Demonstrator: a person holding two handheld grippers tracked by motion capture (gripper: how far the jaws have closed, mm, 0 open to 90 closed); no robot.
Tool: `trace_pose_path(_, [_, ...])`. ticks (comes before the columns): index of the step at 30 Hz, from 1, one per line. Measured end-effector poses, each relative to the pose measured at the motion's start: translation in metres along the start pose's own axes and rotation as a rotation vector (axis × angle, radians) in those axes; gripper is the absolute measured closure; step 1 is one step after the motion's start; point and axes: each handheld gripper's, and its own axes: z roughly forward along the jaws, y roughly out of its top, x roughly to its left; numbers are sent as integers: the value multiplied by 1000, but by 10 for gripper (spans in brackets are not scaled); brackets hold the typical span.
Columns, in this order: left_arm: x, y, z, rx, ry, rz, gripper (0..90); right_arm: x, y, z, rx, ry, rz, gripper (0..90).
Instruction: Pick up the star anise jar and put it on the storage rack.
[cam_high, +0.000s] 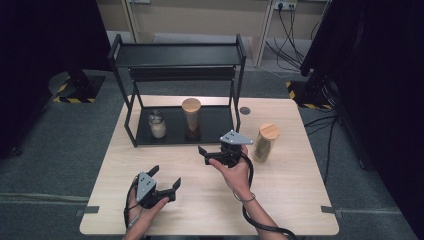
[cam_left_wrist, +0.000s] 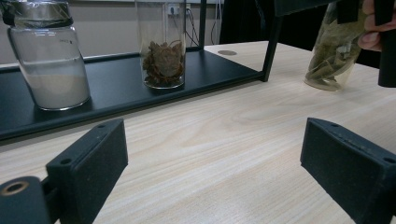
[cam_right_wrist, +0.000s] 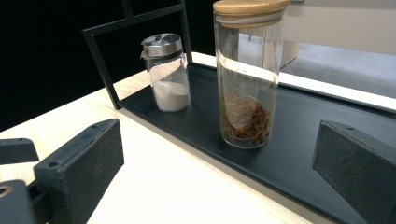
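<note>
A black two-tier rack (cam_high: 129, 117) stands at the back of the wooden table (cam_high: 280, 200). On its bottom shelf (cam_right_wrist: 303, 140) are a metal-lidded glass shaker (cam_high: 157, 125) (cam_right_wrist: 166, 72) (cam_left_wrist: 50, 65) with white powder and a tall wood-lidded jar (cam_high: 191, 118) (cam_right_wrist: 246, 84) (cam_left_wrist: 163, 51) holding brown dried matter. A second wood-lidded jar (cam_high: 265, 142) (cam_left_wrist: 332, 53), with dried leaves inside, stands on the table right of the rack. My left gripper (cam_high: 165, 176) (cam_left_wrist: 215, 156) hovers open over the near table, empty. My right gripper (cam_high: 206, 154) (cam_right_wrist: 217, 158) is open in front of the rack, facing the tall jar, holding nothing.
The rack's upper shelf (cam_high: 177, 55) overhangs the jars on the bottom shelf. A round cable hole (cam_high: 244, 110) sits in the table behind the leaf jar. Dark curtains flank the table, and cables lie on the floor at the right.
</note>
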Motion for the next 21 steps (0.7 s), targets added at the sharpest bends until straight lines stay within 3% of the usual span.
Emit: trace_pose_path(21, [0, 0, 0, 2, 2, 2, 68, 1, -10, -24, 12, 3, -22, 23])
